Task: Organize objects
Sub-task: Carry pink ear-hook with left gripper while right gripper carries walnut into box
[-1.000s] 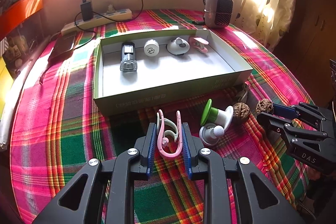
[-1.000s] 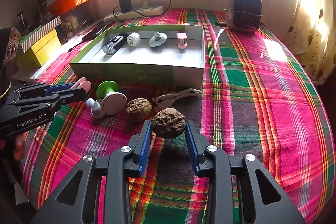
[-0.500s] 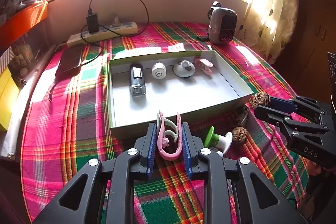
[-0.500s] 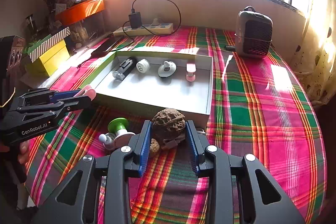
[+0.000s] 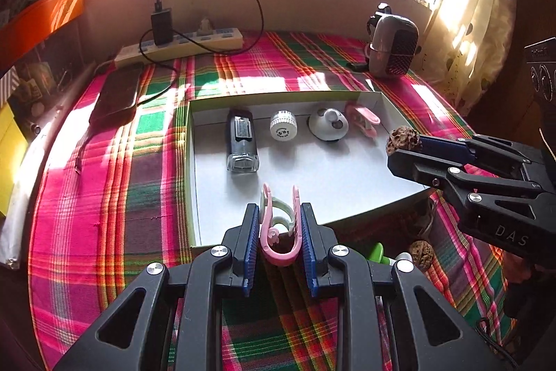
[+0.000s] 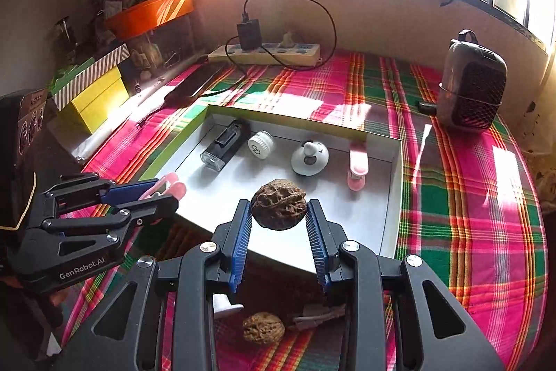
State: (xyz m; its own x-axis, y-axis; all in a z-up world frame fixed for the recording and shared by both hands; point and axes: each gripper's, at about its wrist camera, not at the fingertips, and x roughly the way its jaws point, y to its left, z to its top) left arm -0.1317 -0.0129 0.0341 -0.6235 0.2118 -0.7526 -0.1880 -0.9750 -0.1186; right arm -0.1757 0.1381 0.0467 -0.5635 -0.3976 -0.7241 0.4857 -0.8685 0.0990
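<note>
1. Left wrist view: left gripper (image 5: 279, 232) clamps a pink clip (image 5: 280, 244) above the box's (image 5: 190, 162) six o'clock rim; right gripper (image 6: 279, 225) pinches a walnut (image 6: 279, 204) over the floor.
2. Next: lower, release into bare floor (the row at twelve o'clock is full).
3. Another walnut (image 6: 263, 327) and perhaps a cable wait outside.

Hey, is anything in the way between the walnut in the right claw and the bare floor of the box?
Nothing visible. The walnut hangs over bare floor in the box; the four items sit along the far wall, and the left claw holds its pink clip at the box's left side.
</note>
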